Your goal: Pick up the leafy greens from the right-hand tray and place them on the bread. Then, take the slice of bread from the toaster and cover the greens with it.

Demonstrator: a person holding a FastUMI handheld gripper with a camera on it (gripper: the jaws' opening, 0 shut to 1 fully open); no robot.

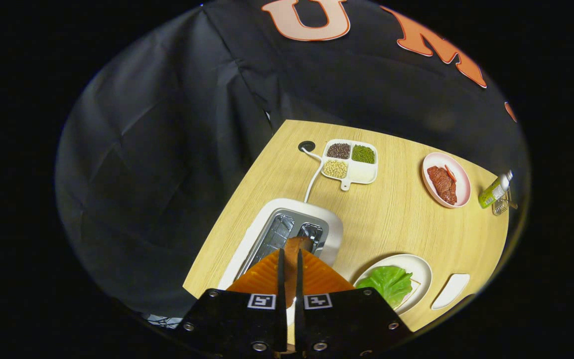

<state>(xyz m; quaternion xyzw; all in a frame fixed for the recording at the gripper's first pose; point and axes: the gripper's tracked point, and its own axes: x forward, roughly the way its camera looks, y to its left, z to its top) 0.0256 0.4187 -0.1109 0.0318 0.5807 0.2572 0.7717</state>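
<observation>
My gripper [290,259] is clenching a bread slice [298,246] between both fingers, just above the toaster [334,227] slot. The leafy greens [387,282] are lying on bread on the plate [422,269] beside the toaster.

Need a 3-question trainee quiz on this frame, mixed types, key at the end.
1. True or false: the greens already lie on the plate beside the toaster.
2. Multiple choice: the bread slice pinched by the gripper is
A. flat on the table
B. just above the toaster slots
C. on the meat plate
3. Fill in: the divided tray has ___ compartments holding beans or grains.

Key: 1 true; 2 B; 3 three (the fourth looks empty). The jaws are nearly closed, with the slice between them.
</observation>
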